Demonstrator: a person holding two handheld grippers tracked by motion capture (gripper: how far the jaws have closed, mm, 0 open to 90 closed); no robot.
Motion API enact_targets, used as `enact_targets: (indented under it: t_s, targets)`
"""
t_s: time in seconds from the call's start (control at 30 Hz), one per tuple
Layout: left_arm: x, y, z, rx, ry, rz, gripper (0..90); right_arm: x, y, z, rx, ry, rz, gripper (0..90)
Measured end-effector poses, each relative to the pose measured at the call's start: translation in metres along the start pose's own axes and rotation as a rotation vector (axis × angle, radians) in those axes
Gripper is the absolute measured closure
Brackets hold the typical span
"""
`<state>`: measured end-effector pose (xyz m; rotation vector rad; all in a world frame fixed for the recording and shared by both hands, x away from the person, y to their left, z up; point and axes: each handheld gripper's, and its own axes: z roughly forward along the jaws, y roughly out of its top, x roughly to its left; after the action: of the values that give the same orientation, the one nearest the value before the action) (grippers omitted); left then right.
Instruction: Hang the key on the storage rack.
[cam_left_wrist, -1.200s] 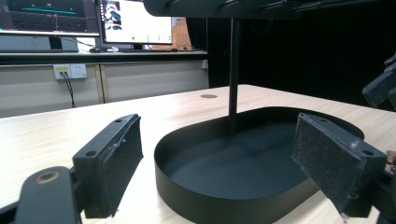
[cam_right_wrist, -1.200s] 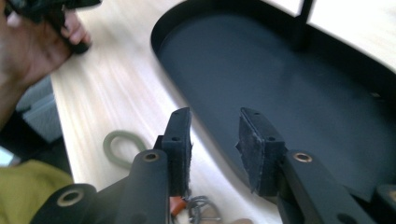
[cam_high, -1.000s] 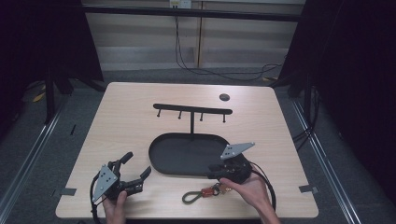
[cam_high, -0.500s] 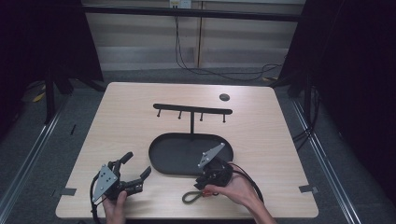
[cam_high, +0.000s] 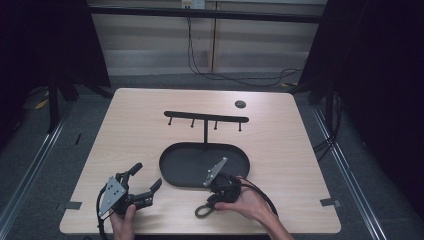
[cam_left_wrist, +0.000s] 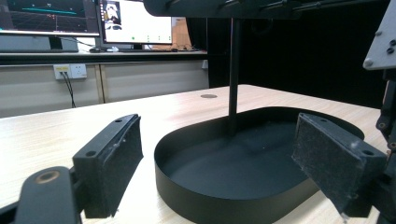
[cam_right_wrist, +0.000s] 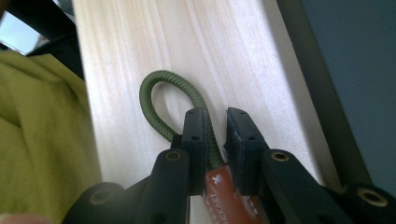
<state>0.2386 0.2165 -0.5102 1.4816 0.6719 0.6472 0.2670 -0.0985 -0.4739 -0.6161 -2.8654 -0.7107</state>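
Note:
A keychain with a green cord loop (cam_right_wrist: 154, 100) and an orange-brown leather tag (cam_right_wrist: 219, 186) lies near the table's front edge, with its loop (cam_high: 202, 211) pointing front-left. My right gripper (cam_high: 212, 200) is down over it. In the right gripper view its jaws (cam_right_wrist: 217, 116) have just been closing and stand narrow around the cord. The cord rests against the left pad, and a slit of table shows before the right pad. My left gripper (cam_high: 146, 176) rests at the front left, open and empty, facing the black oval tray (cam_left_wrist: 210, 205).
The black oval tray (cam_high: 172, 172) sits mid-table, with a post (cam_left_wrist: 232, 74) carrying a hook bar (cam_high: 206, 117). A small dark disc (cam_high: 240, 104) lies at the back right. A yellow-green garment (cam_right_wrist: 37, 130) is beyond the table edge, and monitors (cam_left_wrist: 135, 18) stand past the table.
My right hand has moved left and down from the tray's right end onto the keychain, and the cord now lies between its jaws. The left gripper has stayed put.

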Motion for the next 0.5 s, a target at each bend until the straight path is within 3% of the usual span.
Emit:
enact_targets:
  t_s: [0.27, 0.43, 0.5]
  targets:
    - [-0.0001, -0.0001, 0.0000, -0.002, 0.000, -0.002, 15.6, 0.0020, 0.0053, 0.0021, 0.045, -0.046, -0.031, 78.8]
    - [-0.0002, -0.0001, 0.0000, -0.001, -0.002, -0.002, 15.7, 0.0031, 0.0072, 0.0023, 0.061, -0.050, -0.049, 78.3]
    - [-0.0002, -0.0001, 0.0001, -0.001, -0.001, -0.003, 15.6, 0.0062, 0.0093, 0.0029, 0.081, -0.073, -0.059, 82.2]
